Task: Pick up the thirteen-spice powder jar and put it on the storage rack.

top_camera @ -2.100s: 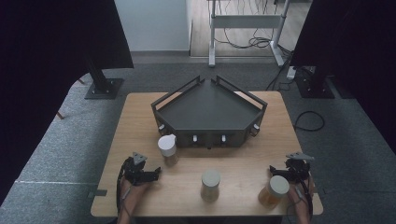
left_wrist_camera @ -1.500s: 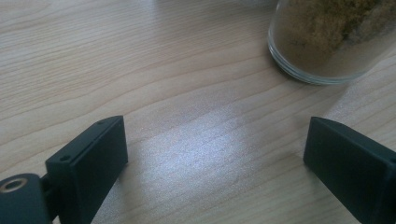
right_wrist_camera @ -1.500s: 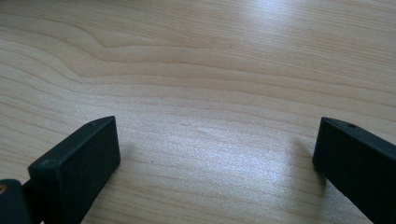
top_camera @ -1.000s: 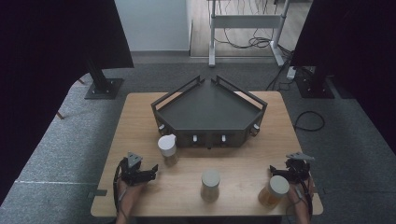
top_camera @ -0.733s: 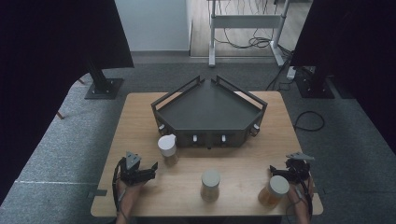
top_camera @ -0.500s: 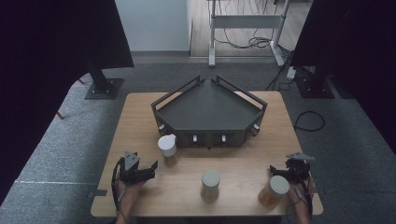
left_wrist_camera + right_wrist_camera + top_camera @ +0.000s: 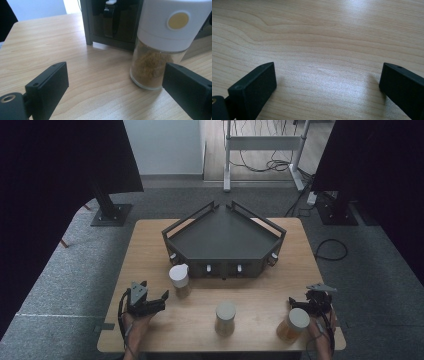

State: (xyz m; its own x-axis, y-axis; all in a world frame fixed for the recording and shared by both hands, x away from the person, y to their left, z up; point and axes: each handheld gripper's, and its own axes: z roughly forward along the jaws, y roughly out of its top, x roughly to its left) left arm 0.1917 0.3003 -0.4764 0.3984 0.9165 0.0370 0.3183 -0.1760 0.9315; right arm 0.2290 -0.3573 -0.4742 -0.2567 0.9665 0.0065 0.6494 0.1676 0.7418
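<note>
Down at the near left corner of the wooden bench (image 7: 150, 250), the left tongs (image 7: 161, 301) rest low in the person's left hand (image 7: 134, 324), jaws spread wide and holding nothing. In the left gripper view those tongs (image 7: 117, 85) point at a white-lidded spice jar (image 7: 162, 42) filled with brown powder; it stands upright on the wood, just beyond the right-hand jaw and not between the two. From the high view the same jar (image 7: 179, 280) sits just ahead and to the right of the left tongs, close against the front wall of the dark five-sided tray (image 7: 222, 227) that takes up the middle of the bench.

Further right, a second jar with a pale lid (image 7: 225, 318) stands alone near the front edge, well apart from both tongs. A third jar with orange-brown contents (image 7: 293, 325) stands toward the near right corner, just beside the right tongs (image 7: 295, 304). In the right gripper view, the right tongs (image 7: 327, 82) are also spread wide over bare wood, gripping nothing.
</note>
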